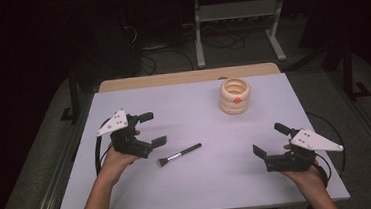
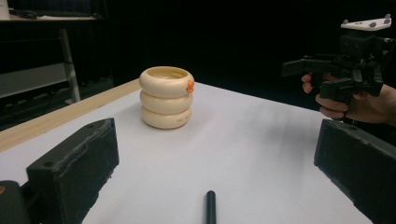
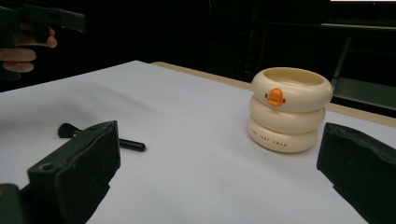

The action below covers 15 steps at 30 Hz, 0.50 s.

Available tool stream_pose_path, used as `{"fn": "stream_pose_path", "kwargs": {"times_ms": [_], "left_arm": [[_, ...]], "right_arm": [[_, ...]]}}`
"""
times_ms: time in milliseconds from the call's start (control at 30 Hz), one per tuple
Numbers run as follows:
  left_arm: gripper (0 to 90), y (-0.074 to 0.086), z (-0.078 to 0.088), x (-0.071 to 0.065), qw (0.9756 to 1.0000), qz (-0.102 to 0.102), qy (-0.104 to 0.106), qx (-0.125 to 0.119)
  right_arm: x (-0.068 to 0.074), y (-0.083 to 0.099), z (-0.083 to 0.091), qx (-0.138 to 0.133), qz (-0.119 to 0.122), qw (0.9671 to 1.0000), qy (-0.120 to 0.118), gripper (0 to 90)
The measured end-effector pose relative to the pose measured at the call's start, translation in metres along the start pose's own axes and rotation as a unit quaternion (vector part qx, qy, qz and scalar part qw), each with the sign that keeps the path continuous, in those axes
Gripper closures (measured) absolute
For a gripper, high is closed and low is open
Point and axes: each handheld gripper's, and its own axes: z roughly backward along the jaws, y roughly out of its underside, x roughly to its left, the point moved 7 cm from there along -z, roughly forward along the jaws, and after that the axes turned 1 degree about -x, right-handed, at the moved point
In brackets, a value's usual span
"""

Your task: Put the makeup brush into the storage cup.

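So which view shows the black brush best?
The high view: the whole brush lies in sight on the white table, bristles at its left end, beside the left gripper. The right gripper view shows its bristles and handle tip, the middle hidden behind a jaw. The left gripper view catches just the handle end.

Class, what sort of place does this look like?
Probably a lab or recording studio: a bare white table in a dark room, cables on the floor, and a hand-held left gripper and right gripper.
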Motion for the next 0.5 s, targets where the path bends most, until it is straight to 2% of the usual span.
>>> {"fn": "stream_pose_path", "kwargs": {"times_ms": [367, 500], "left_arm": [[0.0, -0.003, -0.011, 0.004, 1.0, 0.001, 0.006, 0.001], [0.0, -0.005, -0.017, 0.005, 0.9999, -0.002, 0.014, 0.003]], "right_arm": [[0.002, -0.001, -0.003, 0.0, 0.0, 1.0, -0.006, 0.0], [0.002, -0.001, -0.004, 0.0, 0.001, 1.0, -0.008, 0.0]]}}
